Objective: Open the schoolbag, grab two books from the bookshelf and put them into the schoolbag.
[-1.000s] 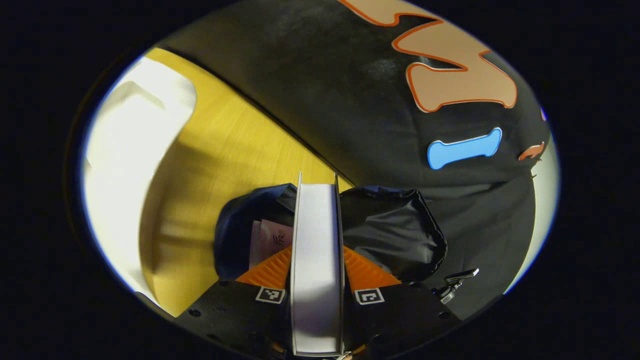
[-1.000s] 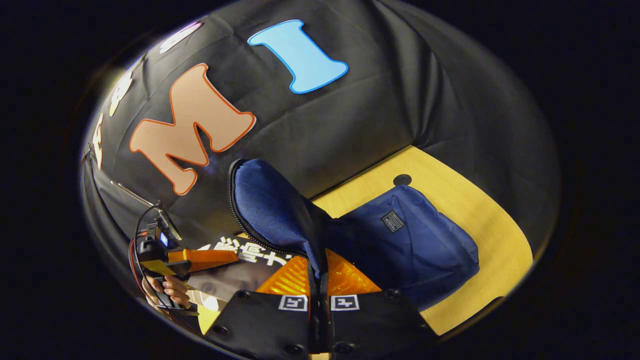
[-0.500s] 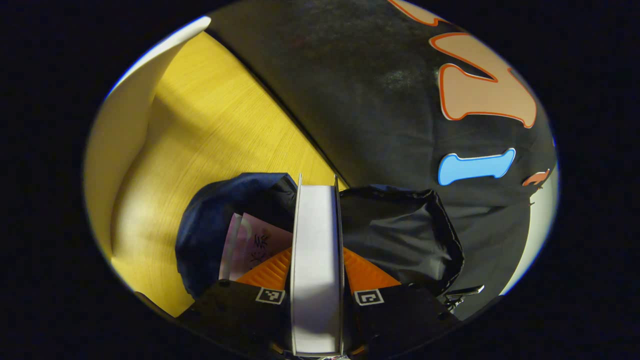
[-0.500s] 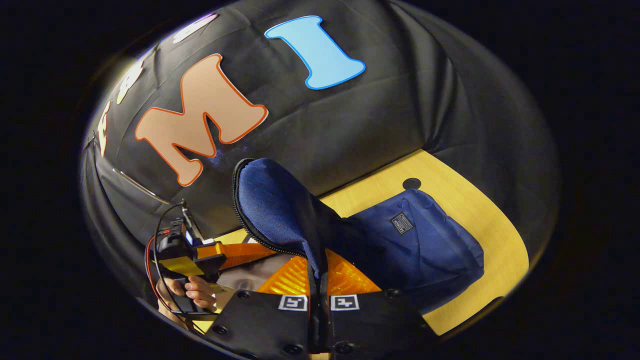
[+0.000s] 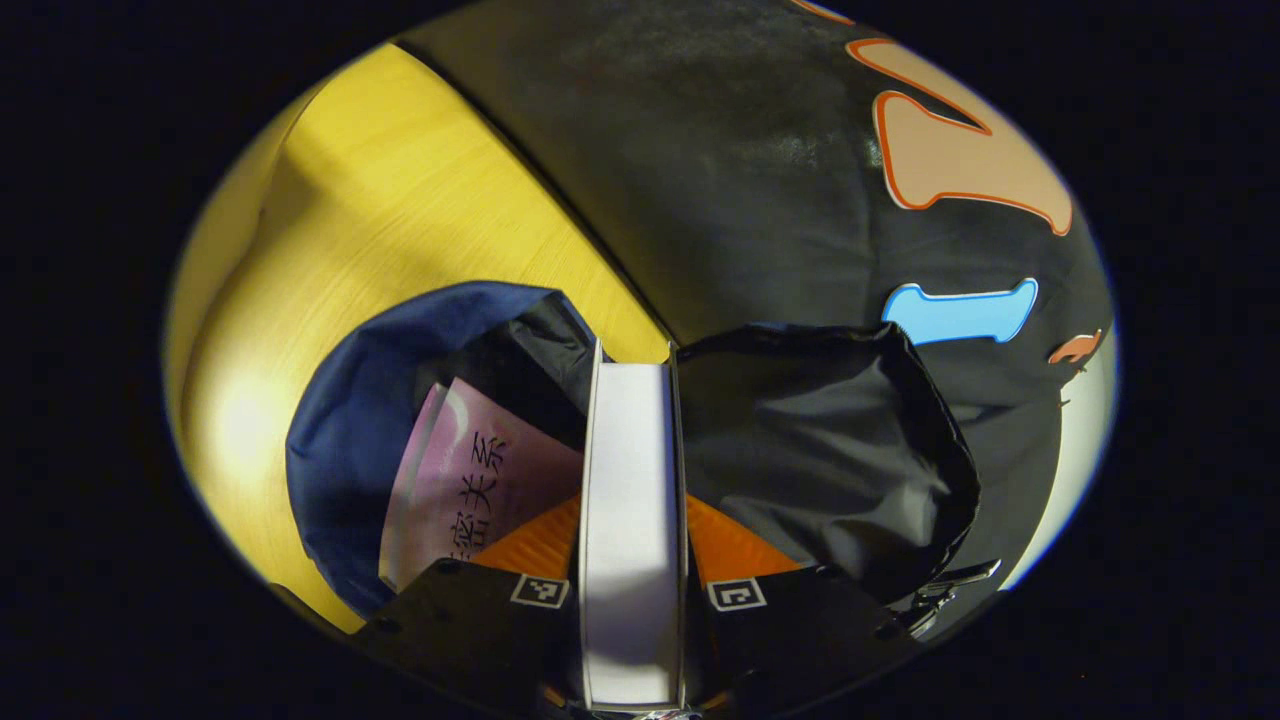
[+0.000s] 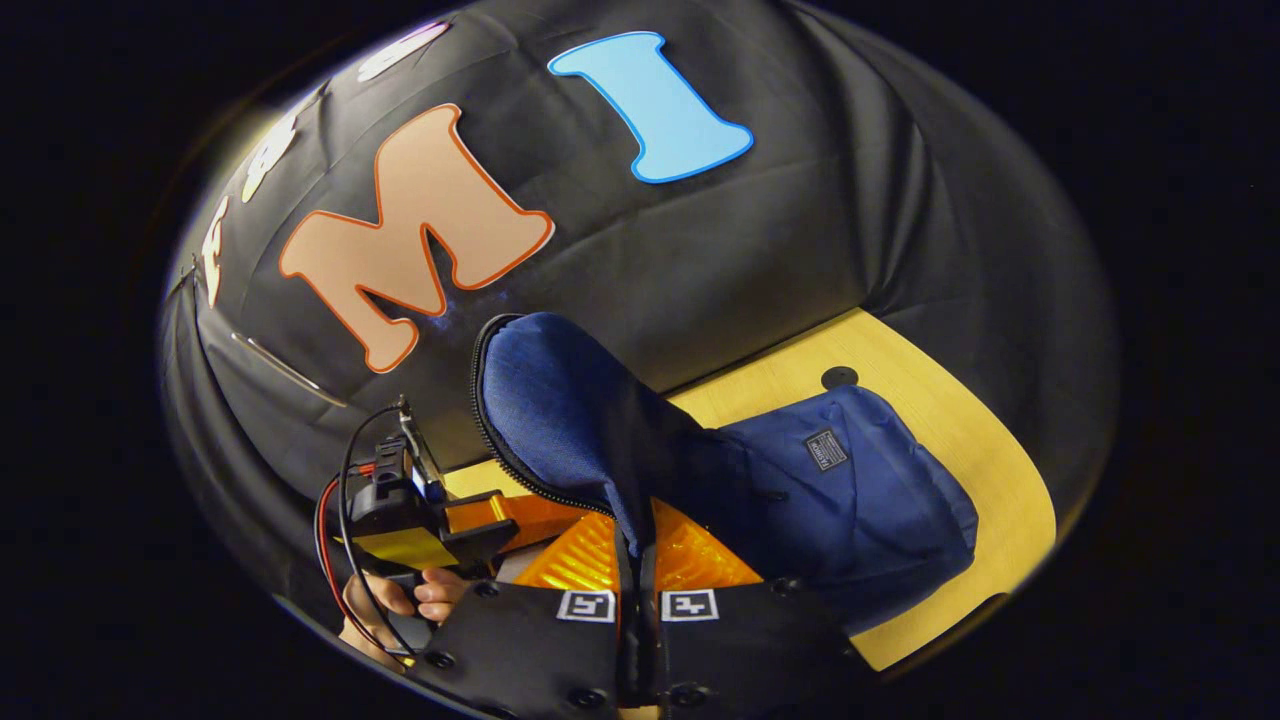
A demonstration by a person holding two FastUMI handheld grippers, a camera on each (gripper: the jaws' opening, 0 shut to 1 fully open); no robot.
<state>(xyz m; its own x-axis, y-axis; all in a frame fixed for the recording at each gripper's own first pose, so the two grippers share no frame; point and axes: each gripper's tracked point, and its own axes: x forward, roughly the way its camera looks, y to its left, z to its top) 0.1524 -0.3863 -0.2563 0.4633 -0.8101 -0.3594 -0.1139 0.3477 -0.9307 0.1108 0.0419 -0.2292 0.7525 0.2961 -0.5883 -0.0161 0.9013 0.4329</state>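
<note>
**Occlusions and Cut-offs**

In the left gripper view, the white book (image 5: 632, 530) runs off the bottom edge; its covers face sideways and cannot be read. It hides the middle of the schoolbag (image 5: 350, 420) opening. The pink book (image 5: 470, 480) inside is cut off below by the gripper body.

In the right gripper view, the raised flap (image 6: 560, 420) covers the bag's interior. The left gripper (image 6: 520, 512) fingertips sit behind that flap. The hand (image 6: 400, 605) is partly hidden by the nearer gripper body.

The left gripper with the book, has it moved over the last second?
Yes. The left gripper, shut on the book, has closed in on the schoolbag's mouth, which looms larger against the table.
</note>
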